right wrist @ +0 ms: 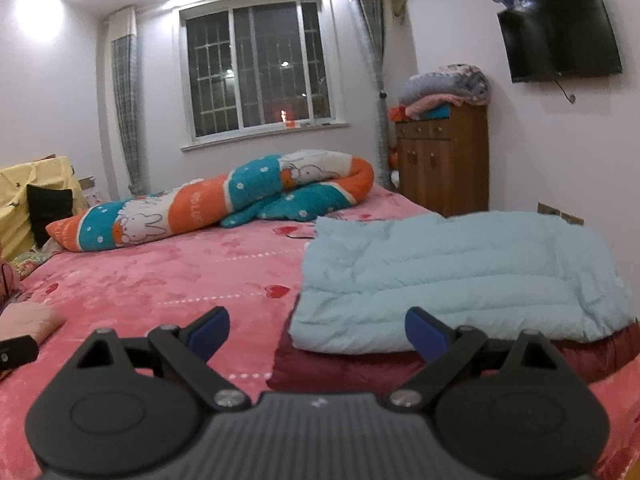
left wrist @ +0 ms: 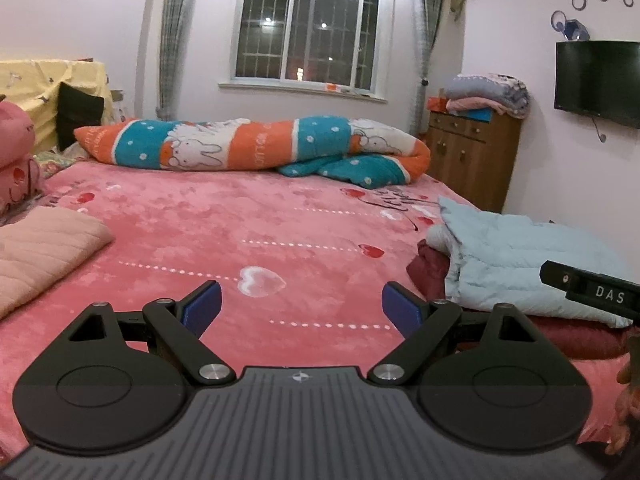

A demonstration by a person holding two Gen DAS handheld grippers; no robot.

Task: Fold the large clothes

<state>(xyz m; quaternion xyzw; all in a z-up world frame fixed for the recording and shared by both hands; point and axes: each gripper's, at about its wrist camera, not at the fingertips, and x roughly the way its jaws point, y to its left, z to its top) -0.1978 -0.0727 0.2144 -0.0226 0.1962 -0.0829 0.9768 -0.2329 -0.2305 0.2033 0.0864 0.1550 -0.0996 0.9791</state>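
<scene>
A folded light blue padded jacket (right wrist: 460,276) lies on top of a dark red garment (right wrist: 360,368) at the right side of the pink bed. The same blue jacket (left wrist: 520,264) and dark red garment (left wrist: 432,276) show at the right of the left wrist view. My right gripper (right wrist: 318,334) hovers open just in front of the pile, its right finger over the jacket's near edge. My left gripper (left wrist: 302,306) is open above bare bedspread, left of the pile, holding nothing. The tip of the other gripper (left wrist: 592,290) shows at the right edge.
A pink heart-print bedspread (left wrist: 240,216) covers the bed. A rolled orange and teal rabbit quilt (left wrist: 256,144) lies along the far side. A folded pink cloth (left wrist: 44,252) sits at the left. A wooden cabinet (left wrist: 472,152) and a wall television (left wrist: 596,80) stand to the right.
</scene>
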